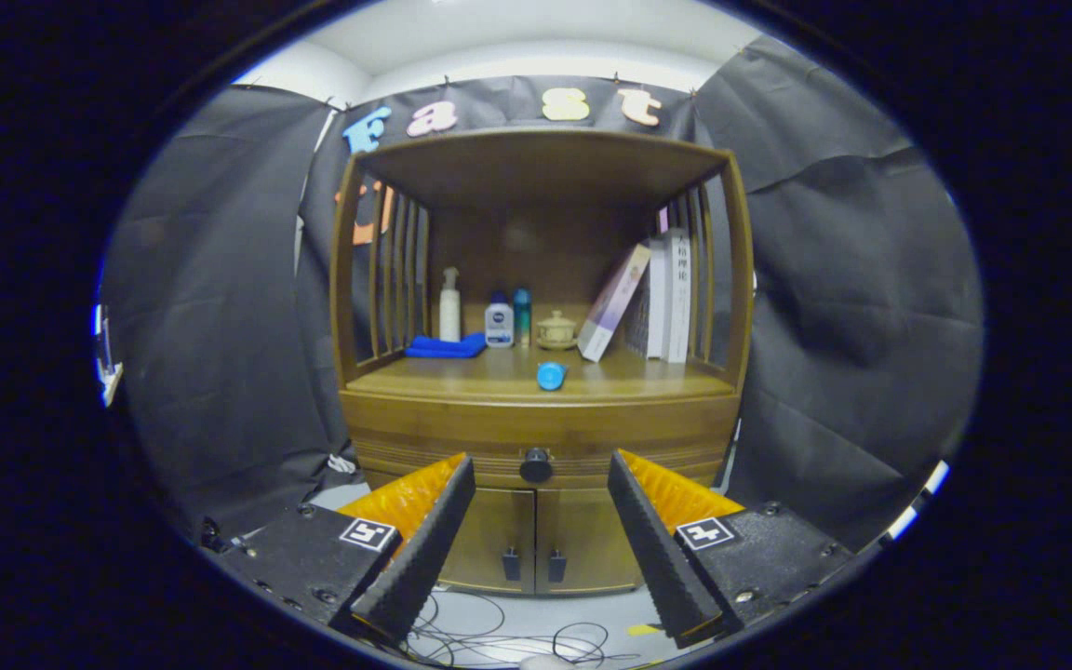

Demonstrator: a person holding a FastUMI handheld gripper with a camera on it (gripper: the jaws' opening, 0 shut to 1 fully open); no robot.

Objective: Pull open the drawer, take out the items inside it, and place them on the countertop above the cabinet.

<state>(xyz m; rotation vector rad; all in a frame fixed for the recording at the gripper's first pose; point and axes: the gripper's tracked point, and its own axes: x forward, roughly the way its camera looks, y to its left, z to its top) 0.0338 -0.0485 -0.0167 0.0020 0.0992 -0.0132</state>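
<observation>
Approaching the shut drawer (536, 437), the released tool (541, 502) should be centred on the knob (536, 464) at 12 o'clock.

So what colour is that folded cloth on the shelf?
Blue. The folded cloth shows best in the gripper view.

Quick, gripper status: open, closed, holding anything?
Gripper: open, holding nothing, fingers spread short of the wooden cabinet's round dark drawer knob.
</observation>
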